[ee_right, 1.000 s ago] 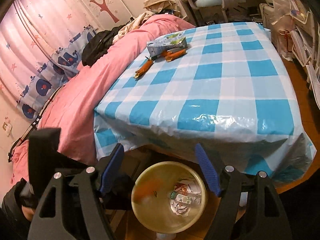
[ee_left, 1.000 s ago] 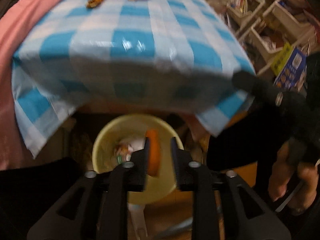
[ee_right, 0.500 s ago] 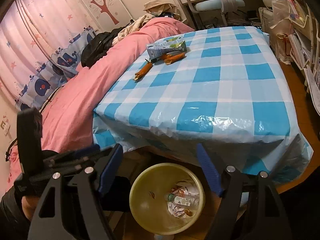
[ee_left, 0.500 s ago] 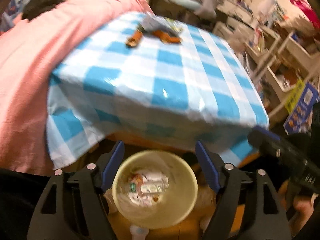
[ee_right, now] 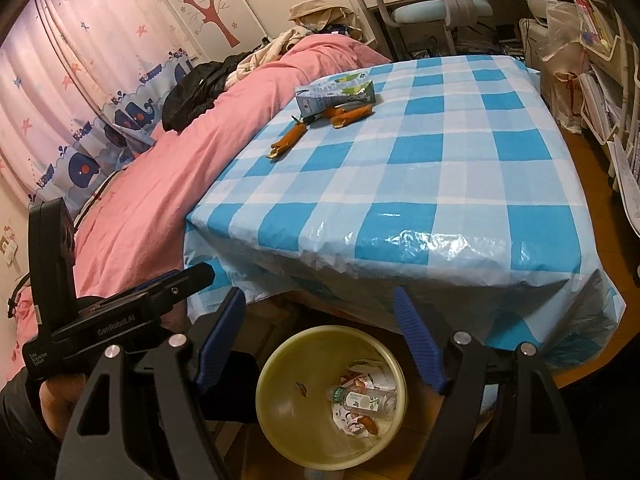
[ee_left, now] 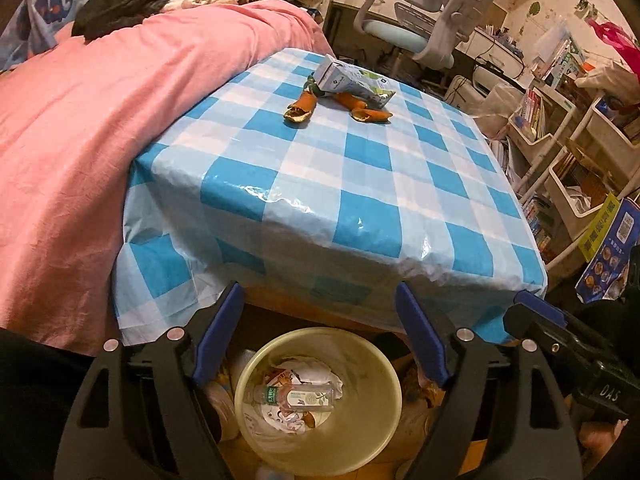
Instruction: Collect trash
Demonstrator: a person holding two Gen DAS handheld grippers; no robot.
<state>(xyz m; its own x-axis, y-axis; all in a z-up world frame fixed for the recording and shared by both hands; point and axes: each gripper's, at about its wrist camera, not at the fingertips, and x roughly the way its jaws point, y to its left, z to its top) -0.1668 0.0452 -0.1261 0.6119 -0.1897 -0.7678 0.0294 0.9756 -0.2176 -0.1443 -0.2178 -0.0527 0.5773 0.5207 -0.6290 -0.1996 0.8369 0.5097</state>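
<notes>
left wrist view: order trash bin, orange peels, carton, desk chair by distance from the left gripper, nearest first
1. trash bin: on the floor directly under the open left gripper.
2. orange peels: far side of the checked tablecloth.
3. carton: just behind the peels, close to them.
4. desk chair: beyond the table.

Your right gripper (ee_right: 320, 338) hangs with jaws wide over the bin (ee_right: 280, 364); peels (ee_right: 289, 139) and a carton (ee_right: 336, 93) lie on the table (ee_right: 440, 184).
</notes>
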